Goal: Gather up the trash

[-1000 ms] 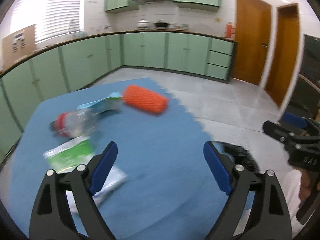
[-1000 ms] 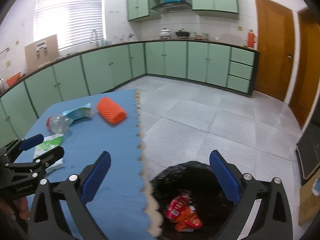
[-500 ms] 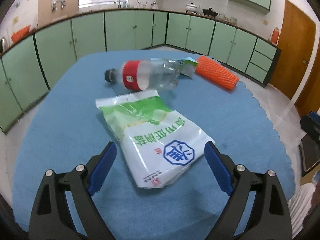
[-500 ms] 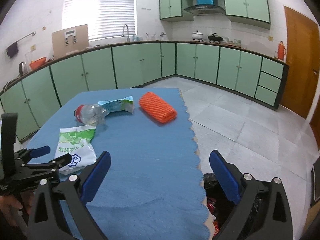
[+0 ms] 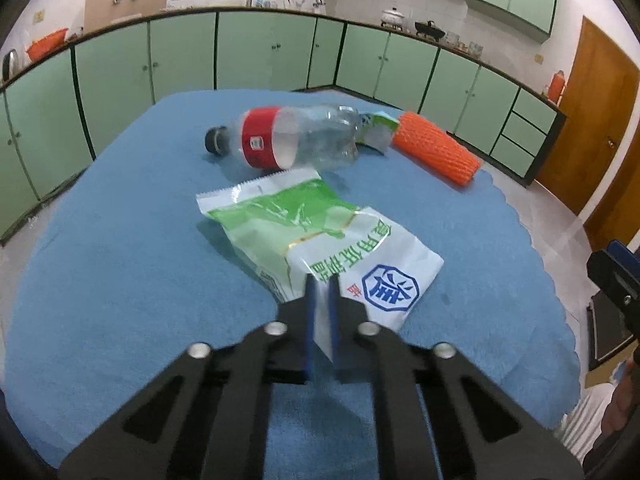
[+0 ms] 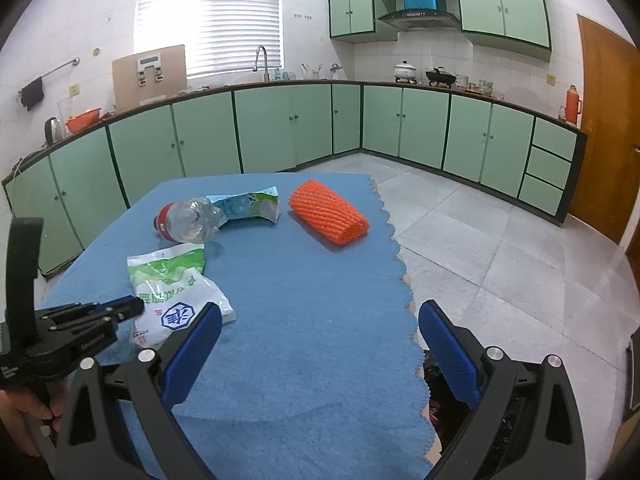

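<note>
Left gripper (image 5: 321,285) is pinched on the near edge of the bag (image 5: 320,248), mid-frame on the blue mat (image 5: 120,280). Right gripper (image 6: 320,344) hangs wide open, empty. I'd lift slowly, thin plastic slips easily.

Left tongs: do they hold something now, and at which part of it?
Yes. The left tongs are shut on the green-and-white bag, pinching its near edge. The right tongs are open and hold nothing.

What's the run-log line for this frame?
phase: grasp | left gripper: shut on green-white bag | right gripper: open, idle | table: bottle, orange foam net
</note>
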`<state>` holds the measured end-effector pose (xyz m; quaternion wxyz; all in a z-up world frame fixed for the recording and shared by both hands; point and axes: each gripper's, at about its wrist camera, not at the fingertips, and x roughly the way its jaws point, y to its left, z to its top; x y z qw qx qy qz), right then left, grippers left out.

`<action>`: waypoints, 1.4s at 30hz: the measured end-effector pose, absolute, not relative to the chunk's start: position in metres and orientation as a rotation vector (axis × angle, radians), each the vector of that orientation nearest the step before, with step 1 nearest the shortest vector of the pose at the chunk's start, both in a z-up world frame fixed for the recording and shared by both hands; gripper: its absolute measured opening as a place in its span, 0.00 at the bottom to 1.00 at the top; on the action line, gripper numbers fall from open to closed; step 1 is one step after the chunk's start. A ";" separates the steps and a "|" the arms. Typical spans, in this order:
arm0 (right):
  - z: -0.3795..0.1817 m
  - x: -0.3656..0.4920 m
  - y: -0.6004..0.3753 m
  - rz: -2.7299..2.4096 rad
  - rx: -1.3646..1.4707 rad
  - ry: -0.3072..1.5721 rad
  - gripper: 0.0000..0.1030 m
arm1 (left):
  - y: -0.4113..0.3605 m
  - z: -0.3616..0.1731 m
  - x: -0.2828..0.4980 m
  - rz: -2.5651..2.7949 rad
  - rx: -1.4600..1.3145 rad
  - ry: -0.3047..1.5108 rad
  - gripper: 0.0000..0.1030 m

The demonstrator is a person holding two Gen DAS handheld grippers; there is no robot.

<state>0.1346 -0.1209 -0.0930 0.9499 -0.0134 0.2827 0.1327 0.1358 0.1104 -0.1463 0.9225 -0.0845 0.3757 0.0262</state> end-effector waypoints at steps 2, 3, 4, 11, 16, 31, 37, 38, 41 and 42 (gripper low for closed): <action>-0.093 0.136 -0.121 0.273 -0.024 0.576 0.94 | 0.109 -0.143 0.133 0.051 -0.174 0.760 0.00; -0.094 0.136 -0.122 0.275 -0.023 0.576 0.93 | 0.109 -0.141 0.132 0.042 -0.177 0.759 0.00; -0.094 0.135 -0.122 0.278 -0.025 0.575 0.93 | 0.109 -0.141 0.131 0.033 -0.179 0.762 0.00; -0.093 0.134 -0.120 0.271 -0.035 0.555 0.92 | 0.100 -0.149 0.130 0.029 -0.164 0.799 0.43; -0.090 0.130 -0.121 0.269 -0.037 0.525 0.91 | 0.099 -0.155 0.128 0.041 -0.186 0.808 0.68; -0.095 0.131 -0.124 0.263 -0.029 0.528 0.90 | 0.084 -0.173 0.137 0.036 -0.265 0.817 0.00; -0.097 0.131 -0.121 0.272 -0.039 0.537 0.90 | 0.096 -0.160 0.127 0.059 -0.278 0.772 0.00; -0.097 0.131 -0.121 0.273 -0.043 0.537 0.90 | 0.100 -0.158 0.125 0.061 -0.286 0.769 0.00; -0.098 0.131 -0.120 0.272 -0.043 0.542 0.90 | 0.114 -0.158 0.126 0.058 -0.333 0.784 0.17; -0.098 0.132 -0.120 0.273 -0.041 0.545 0.90 | 0.118 -0.159 0.127 0.062 -0.345 0.788 0.36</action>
